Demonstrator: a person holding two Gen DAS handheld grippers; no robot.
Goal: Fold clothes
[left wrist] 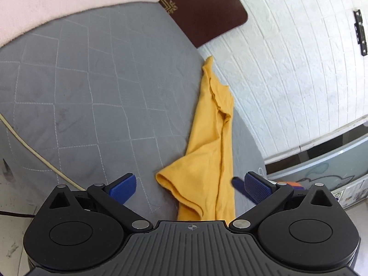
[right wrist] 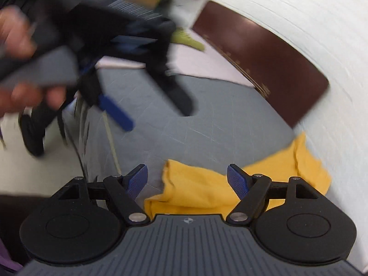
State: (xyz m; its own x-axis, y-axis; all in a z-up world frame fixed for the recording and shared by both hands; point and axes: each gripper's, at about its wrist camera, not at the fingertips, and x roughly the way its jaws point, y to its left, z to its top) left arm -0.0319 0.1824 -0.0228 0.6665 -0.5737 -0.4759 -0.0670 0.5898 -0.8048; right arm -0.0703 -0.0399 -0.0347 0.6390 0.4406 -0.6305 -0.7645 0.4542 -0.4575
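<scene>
A bed covered by a grey quilted bedspread (left wrist: 92,92) is being used as the work surface, with a dark brown headboard (left wrist: 202,7) and a white brick-pattern wall (left wrist: 287,69) behind it. The yellow shirt (left wrist: 207,149) is lying bunched in a long strip along the bed edge next to the wall, not yet spread, so it is judged that folding is not yet begun. The left gripper (left wrist: 191,186) is being held above the shirt's near end with its jaws spread wide and nothing between them. The right gripper (right wrist: 187,179) is likewise being held released above the crumpled fabric; this view is blurred. Both are probably being positioned for a first grasp.
</scene>
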